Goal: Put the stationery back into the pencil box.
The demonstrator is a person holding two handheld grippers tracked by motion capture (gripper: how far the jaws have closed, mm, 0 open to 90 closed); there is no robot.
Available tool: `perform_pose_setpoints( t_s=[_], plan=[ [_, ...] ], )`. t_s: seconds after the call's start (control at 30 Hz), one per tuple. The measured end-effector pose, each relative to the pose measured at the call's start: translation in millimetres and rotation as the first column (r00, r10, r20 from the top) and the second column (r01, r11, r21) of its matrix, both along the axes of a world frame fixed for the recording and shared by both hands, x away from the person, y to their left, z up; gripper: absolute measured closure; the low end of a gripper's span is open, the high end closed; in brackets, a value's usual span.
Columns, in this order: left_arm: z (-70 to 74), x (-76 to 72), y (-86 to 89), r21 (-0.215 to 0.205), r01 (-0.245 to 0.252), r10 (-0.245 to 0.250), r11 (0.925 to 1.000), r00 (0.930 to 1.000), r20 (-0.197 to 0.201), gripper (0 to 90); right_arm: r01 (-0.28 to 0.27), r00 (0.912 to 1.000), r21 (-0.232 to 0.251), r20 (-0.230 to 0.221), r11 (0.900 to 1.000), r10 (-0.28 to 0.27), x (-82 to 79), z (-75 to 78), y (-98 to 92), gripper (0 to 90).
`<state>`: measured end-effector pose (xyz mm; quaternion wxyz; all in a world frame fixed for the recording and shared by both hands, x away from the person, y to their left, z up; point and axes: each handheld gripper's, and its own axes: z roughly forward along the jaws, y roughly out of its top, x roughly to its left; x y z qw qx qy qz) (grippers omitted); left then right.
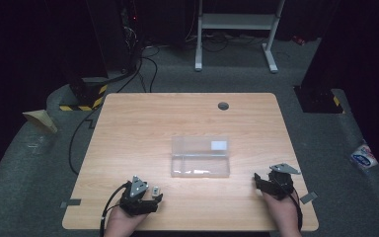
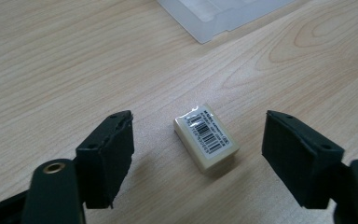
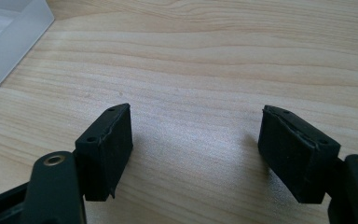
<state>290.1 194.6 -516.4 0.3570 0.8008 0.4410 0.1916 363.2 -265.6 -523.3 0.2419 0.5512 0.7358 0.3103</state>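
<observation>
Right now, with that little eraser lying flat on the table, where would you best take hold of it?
Probably across its two long sides, from above. The eraser lies flat and slightly skewed, already between the open left hand-held gripper, so turn the wrist a little first.

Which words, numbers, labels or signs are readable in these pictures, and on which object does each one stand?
No text can be quoted with certainty.
Small eraser between the open left gripper jaws: a barcode sticker with lines of tiny print, too small and blurred to read.
Clear plastic box: a white label on its lid, apparently blank from the high view.
Packet on the floor: a blue logo, too small to read.
</observation>
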Motion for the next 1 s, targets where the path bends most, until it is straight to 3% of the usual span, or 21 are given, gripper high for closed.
perform_pose_setpoints(
  t_s=[0.3,0.37,1.0],
  plan=[
    [-2.2,-1.8,-3.1,0.01,0.014,-0.014,0.9998,0.9999,0.009,46.7,0.0,1.0,0.0,0.0,1.0,0.0,0.0,0.0,0.0,26.0],
    [-3.8,-1.2,-4.6,0.033,0.024,-0.024,0.9992,0.9997,0.007,48.4,-0.001,1.0,0.001,0.0,1.0,0.001,0.1,0.0,-0.1,26.0],
    [-5.5,-1.7,-5.8,0.024,0.028,-0.028,0.9993,0.9996,0.01,64.2,-0.003,1.0,0.002,0.0,1.0,0.003,0.3,-0.1,-0.1,25.9]
  ],
)
